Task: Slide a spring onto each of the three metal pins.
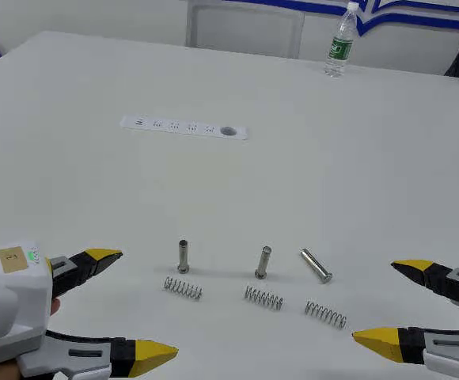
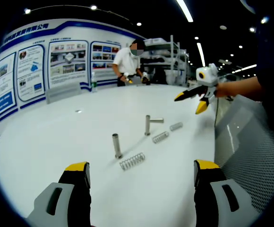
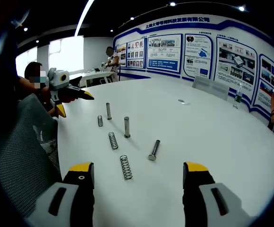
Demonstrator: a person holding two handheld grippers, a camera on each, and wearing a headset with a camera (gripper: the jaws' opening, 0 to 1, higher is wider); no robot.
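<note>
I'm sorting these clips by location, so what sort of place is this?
Probably a company showroom or meeting hall rather than a workshop: a large white table with a socket strip set in it, and illustrated display boards with blue trim along the walls.

Left claw (image 1: 149,301), right claw (image 1: 373,300): black jaws (yellow tips), white housings.

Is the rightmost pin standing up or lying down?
Lying down: the right pin rests on its side on the table; the middle pin and left pin stand upright.
</note>
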